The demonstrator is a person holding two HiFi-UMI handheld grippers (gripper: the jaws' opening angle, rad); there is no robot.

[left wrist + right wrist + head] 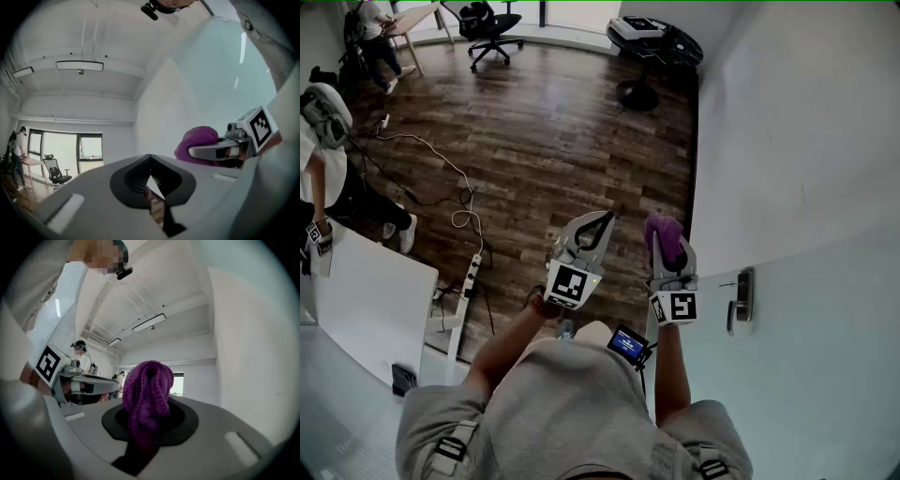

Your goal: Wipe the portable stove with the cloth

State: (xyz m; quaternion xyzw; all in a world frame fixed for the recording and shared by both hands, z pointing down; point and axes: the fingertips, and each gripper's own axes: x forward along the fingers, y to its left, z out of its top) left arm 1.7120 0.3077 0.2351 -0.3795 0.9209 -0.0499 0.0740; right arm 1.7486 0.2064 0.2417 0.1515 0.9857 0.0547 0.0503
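- Purple knitted cloth (pixel 664 236): bunched in a wad, long axis 12-to-6, poking toward 12 o'clock above the wooden floor (pixel 534 122).
- Right gripper (pixel 668 251): fingers clamped on it.
- Left gripper (pixel 606 219), at its 9 o'clock: fingers closed together, empty.

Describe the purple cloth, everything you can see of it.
The purple cloth looks like a chunky knit with ribbed stitches, bunched into a folded lump. It is clamped between the jaws of the right gripper and sticks out past their tips, with a darker tail running back down the slot between them. It is held in the air above the wooden floor, close to a white wall. Only those jaws touch it; the left gripper is beside it, apart.
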